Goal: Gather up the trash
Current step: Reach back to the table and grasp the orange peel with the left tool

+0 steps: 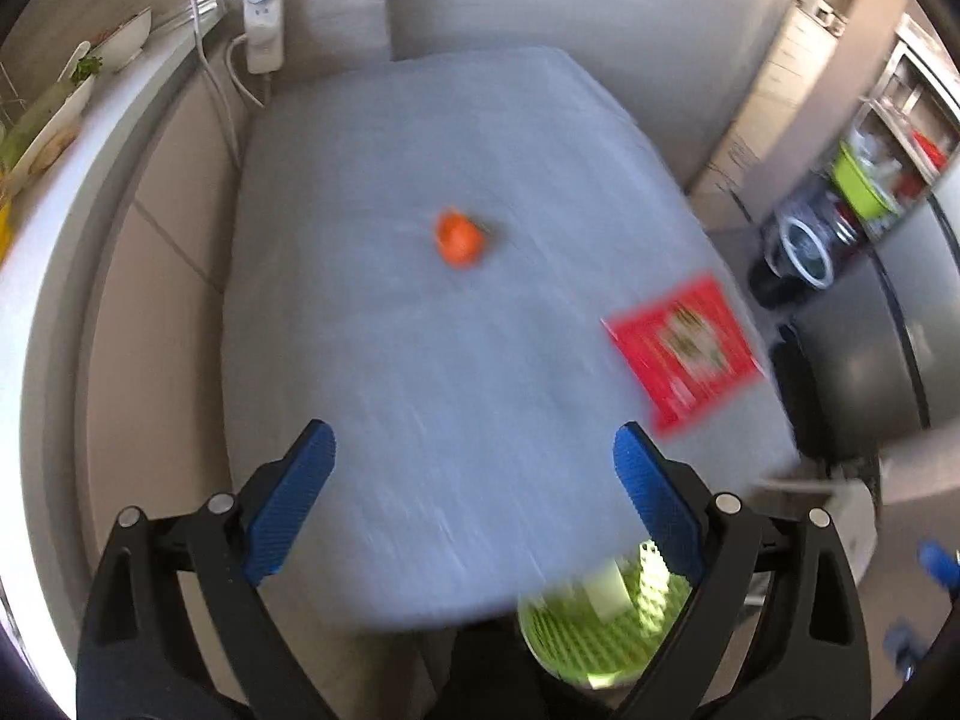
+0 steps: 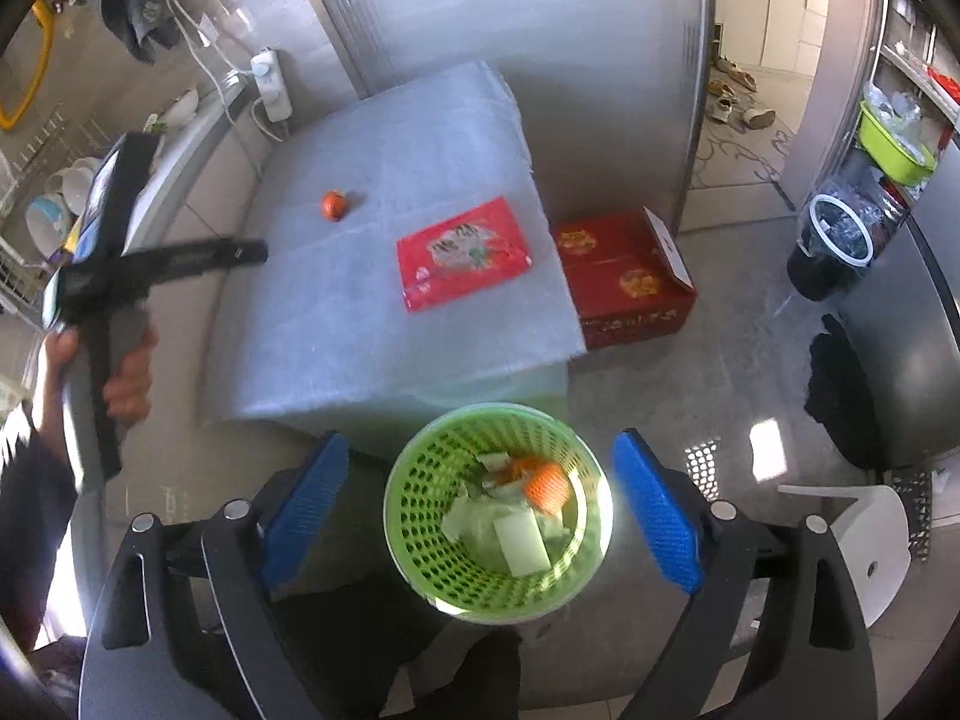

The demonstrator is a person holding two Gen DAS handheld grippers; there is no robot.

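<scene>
A small orange piece of trash (image 1: 459,238) lies mid-table on the grey cloth (image 1: 420,360); it also shows in the right wrist view (image 2: 334,204). A flat red packet (image 1: 684,351) lies near the table's right edge, also in the right wrist view (image 2: 463,252). A green mesh basket (image 2: 498,513) stands on the floor below the table's near edge and holds paper scraps and an orange net; its rim shows in the left wrist view (image 1: 594,630). My left gripper (image 1: 474,450) is open and empty above the table's near part. My right gripper (image 2: 480,480) is open and empty above the basket.
A red carton (image 2: 624,276) sits on the floor right of the table. A black bin (image 2: 831,246) stands at the far right, a white stool (image 2: 864,546) at the near right. A counter with dishes (image 1: 54,132) and a power strip (image 1: 264,18) are on the left.
</scene>
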